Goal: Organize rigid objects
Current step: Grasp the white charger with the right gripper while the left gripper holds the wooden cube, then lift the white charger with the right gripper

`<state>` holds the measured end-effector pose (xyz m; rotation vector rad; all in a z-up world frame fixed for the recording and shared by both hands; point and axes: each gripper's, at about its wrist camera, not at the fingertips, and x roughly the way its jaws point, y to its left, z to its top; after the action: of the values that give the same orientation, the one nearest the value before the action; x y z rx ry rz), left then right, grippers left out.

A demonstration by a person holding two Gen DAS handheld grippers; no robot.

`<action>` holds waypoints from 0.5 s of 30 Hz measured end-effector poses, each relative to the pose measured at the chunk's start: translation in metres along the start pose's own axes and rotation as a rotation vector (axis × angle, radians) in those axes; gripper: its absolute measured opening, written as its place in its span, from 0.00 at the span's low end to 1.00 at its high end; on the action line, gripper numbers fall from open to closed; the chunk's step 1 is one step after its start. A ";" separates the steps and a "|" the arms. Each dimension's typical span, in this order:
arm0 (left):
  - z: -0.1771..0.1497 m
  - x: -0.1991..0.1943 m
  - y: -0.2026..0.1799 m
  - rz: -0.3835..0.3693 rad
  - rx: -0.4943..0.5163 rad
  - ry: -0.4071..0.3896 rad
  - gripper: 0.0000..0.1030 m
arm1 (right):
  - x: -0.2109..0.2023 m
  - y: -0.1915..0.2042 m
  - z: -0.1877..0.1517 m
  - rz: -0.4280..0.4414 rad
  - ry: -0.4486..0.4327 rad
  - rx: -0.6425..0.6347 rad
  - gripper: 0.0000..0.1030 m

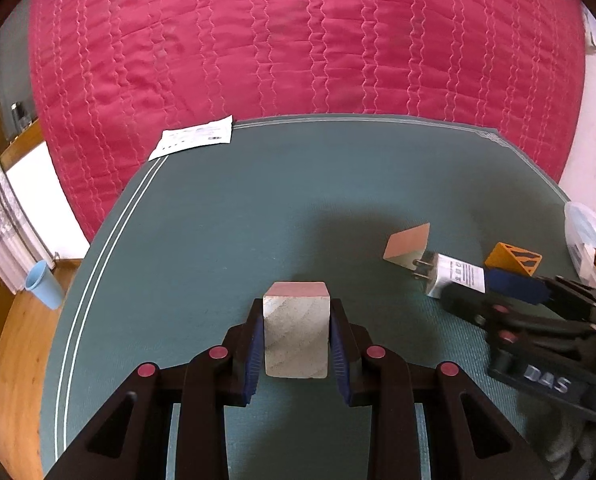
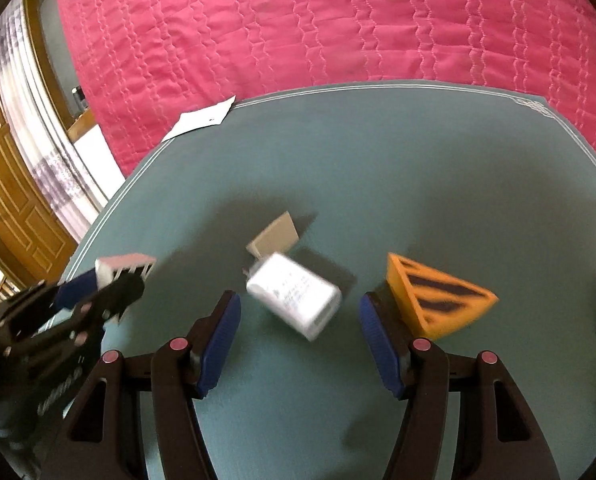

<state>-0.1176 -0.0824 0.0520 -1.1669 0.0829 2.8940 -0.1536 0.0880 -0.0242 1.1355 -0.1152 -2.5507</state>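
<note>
My left gripper [image 1: 296,340] is shut on a pale wooden cube [image 1: 296,334] with a pink top, held over the green mat [image 1: 258,208]. It also shows at the left of the right wrist view [image 2: 126,266]. My right gripper [image 2: 300,320] is open, its jaws on either side of a white plug adapter [image 2: 294,296] lying on the mat; the adapter also shows in the left wrist view [image 1: 454,274]. A tan wedge block [image 2: 276,236] lies just beyond the adapter. An orange triangular block [image 2: 438,296] with black stripes sits beside the right finger.
A white paper slip [image 1: 194,140] lies at the mat's far left corner on the pink quilt [image 1: 298,40]. A clear plastic container [image 1: 590,240] stands at the mat's right edge. A blue cup [image 1: 44,284] stands on the wooden floor at left.
</note>
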 end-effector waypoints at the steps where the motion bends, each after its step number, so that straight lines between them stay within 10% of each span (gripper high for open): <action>1: 0.000 0.000 0.000 -0.001 -0.001 -0.001 0.31 | 0.003 0.002 0.002 -0.003 0.001 -0.004 0.61; 15: 0.002 -0.002 0.002 -0.008 -0.013 -0.003 0.31 | 0.008 0.015 0.000 -0.057 0.003 -0.078 0.51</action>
<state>-0.1174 -0.0844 0.0546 -1.1626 0.0600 2.8935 -0.1544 0.0714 -0.0268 1.1281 0.0180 -2.5790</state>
